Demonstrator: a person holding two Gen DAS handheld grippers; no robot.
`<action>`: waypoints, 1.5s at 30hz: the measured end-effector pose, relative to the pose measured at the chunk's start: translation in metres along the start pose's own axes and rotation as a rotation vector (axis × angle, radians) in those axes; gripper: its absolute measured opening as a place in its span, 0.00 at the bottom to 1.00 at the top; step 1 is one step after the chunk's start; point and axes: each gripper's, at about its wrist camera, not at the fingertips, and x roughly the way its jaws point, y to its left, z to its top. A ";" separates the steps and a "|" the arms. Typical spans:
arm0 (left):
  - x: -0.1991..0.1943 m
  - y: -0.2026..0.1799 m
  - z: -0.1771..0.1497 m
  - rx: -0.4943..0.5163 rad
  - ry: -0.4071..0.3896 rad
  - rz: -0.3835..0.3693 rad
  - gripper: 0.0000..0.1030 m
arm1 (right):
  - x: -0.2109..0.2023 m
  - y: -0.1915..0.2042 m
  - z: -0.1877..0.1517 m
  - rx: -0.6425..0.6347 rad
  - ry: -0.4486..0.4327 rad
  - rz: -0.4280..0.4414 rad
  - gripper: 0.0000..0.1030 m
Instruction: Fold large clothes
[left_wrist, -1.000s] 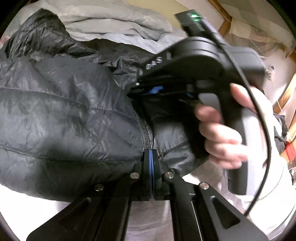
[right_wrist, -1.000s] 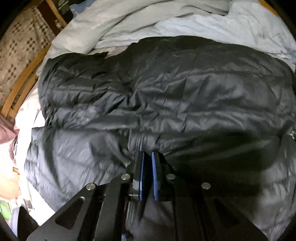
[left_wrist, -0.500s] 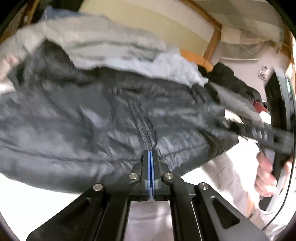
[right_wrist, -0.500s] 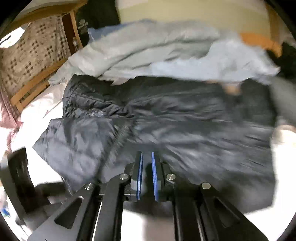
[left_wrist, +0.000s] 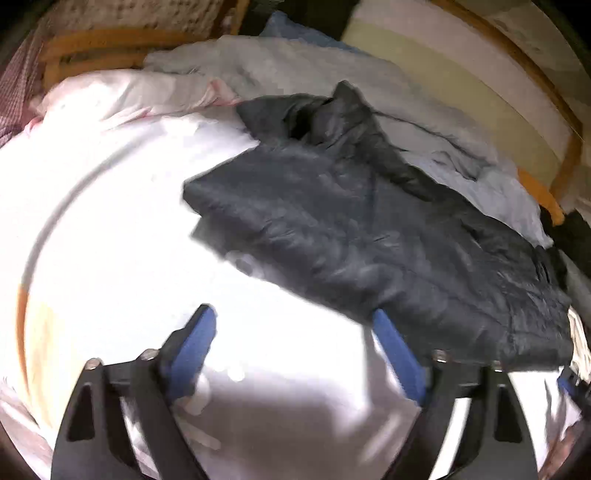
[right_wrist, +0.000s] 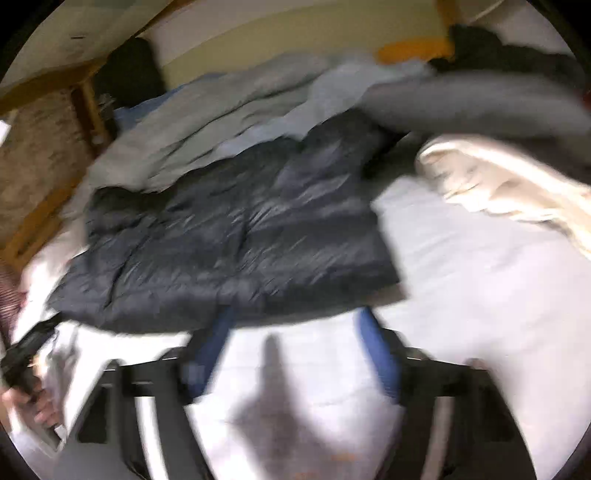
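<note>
Dark puffer jacket is lying spread on the bed, toward the far side, its far edge running onto the heap of grey-blue bedding by the headboard side; near hem is facing the person. In the right wrist view the jacket is looking roughly rectangular, likely folded partway already, one end bunched at the far corner.

Left hand-held gripper is hanging released, jaws wide apart, nothing between them; its right finger is sitting just at the jacket's near hem. Right hand-held gripper is also released and empty, spread just short of the near hem. A cream garment is lying apart, on the bed's right side.

Judging the step: re-gripping for the next fold. To do it well, be pinching both near corners through all layers, lifting evenly, carrying the hem away toward the far edge. Puffy slick fabric is likely slipping, so be biting deep. Frames are blurry; seams unclear.
</note>
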 end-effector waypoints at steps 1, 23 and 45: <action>-0.002 -0.001 0.001 0.013 -0.007 -0.019 0.80 | 0.003 -0.004 -0.002 0.027 0.001 -0.003 0.83; -0.029 -0.010 -0.011 -0.050 0.030 -0.135 0.16 | -0.085 0.013 -0.035 0.017 -0.251 -0.268 0.10; -0.112 -0.021 0.024 0.221 -0.313 0.025 0.69 | -0.113 0.026 -0.017 -0.083 -0.330 -0.367 0.52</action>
